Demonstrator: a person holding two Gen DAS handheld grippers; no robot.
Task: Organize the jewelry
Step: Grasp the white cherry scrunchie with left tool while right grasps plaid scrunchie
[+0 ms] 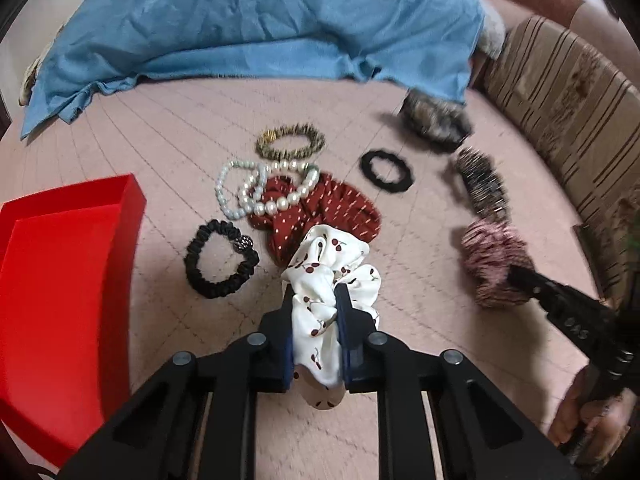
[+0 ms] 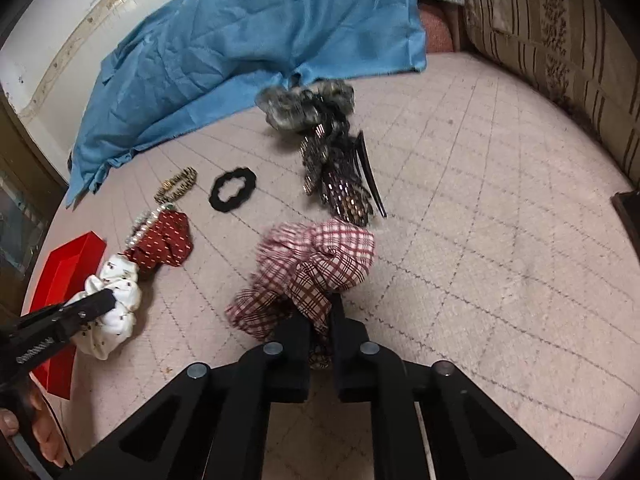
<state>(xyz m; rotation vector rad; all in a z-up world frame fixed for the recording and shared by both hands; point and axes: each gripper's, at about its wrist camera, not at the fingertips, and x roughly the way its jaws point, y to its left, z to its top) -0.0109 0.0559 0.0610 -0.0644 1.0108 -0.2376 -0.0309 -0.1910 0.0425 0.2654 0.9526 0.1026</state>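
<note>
a: both grippers are loaded. the left gripper has its jaws closed down on the white cherry scrunchie, fabric bunched between the pads. the right gripper is pinched nearly shut on the plaid scrunchie, with only cloth in the gap.

b: where does each one sit?

a: the white one lies on the pink bedspread, its far edge touching the dark red scrunchie. the plaid one is well to its right, near the dark sequined clip. the red box is at the far left, open side up.

b: so the step, as i judge it, is carrying them over to the box.

a: likely. to do it well i'd lift the white one straight up first, so it doesn't drag the red scrunchie or the pearl strand lying over it. then swing left over the box wall and only let go once the fabric is inside the rim.

b: and the black beaded band?

a: it sits between the scrunchie and the box, so pass above it.

b: which way do they point?

a: the white one is squeezed long, its axis running away from the camera along the fingers. the plaid one spreads sideways, long axis slanting from lower left to upper right across the jaws.
</note>
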